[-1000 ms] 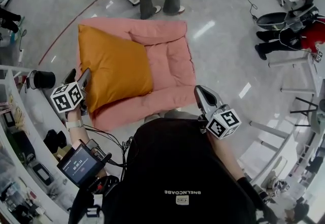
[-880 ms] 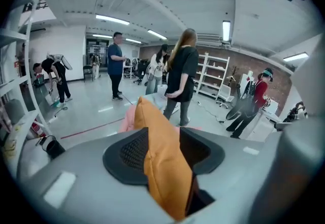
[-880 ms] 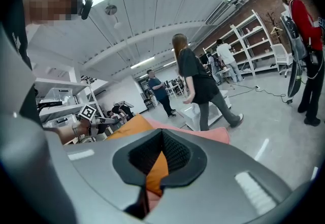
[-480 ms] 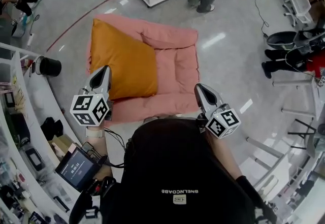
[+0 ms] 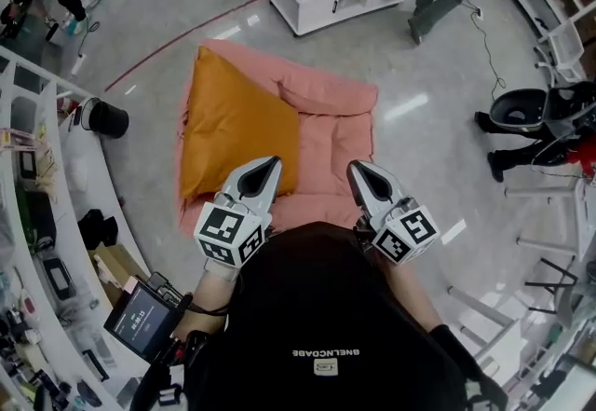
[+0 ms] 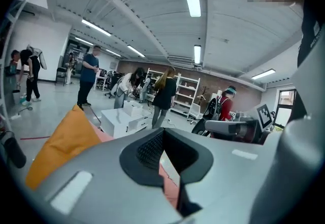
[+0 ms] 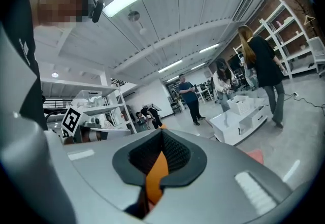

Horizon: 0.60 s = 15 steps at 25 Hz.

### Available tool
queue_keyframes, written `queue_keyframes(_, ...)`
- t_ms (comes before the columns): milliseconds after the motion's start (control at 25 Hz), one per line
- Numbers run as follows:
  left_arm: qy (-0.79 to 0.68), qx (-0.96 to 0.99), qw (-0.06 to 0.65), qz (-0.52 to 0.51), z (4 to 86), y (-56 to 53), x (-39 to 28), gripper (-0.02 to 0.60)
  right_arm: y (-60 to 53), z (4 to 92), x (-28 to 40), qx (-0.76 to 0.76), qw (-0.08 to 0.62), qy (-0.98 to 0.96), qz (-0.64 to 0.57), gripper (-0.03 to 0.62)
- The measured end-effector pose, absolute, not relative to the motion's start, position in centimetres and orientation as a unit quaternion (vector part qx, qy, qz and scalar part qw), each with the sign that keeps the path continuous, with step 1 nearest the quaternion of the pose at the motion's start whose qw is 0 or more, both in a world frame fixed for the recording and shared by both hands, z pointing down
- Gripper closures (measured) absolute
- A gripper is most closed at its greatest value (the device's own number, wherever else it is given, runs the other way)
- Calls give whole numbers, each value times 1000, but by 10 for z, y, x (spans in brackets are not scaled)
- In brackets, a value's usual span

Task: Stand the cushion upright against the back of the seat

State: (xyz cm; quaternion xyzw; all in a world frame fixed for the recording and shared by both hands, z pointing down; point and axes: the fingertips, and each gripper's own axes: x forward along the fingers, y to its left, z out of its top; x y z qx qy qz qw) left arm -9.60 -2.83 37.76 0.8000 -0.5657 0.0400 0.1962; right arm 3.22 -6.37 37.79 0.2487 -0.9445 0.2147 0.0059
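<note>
Left gripper [image 5: 266, 164] and right gripper [image 5: 358, 169] are closed, empty; unsupported orange cushion [image 5: 233, 130] may slump onto pink seat [image 5: 337, 134].

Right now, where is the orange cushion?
In the head view, the orange cushion lies on the left of the pink seat, just beyond the left gripper.

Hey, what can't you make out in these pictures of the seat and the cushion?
1. Seat front edge: head view, behind the person's shoulders, left gripper and right gripper.
2. Cushion lower part: left gripper view, behind that gripper's body.
3. Cushion, right gripper view: only an orange sliver shows past the shut jaws.
4. Small screen: head view, too small to read.
</note>
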Motion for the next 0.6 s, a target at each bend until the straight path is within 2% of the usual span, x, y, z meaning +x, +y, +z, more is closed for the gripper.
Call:
queue_keyframes(280,-574,798,182,13,365,-31,-79,569,-51,366,-12,182,18,-964,194,589)
queue_keyframes(600,-603,778,176,14,368,-36,-98,569,-52,372,-36,141,34,-972,186,589)
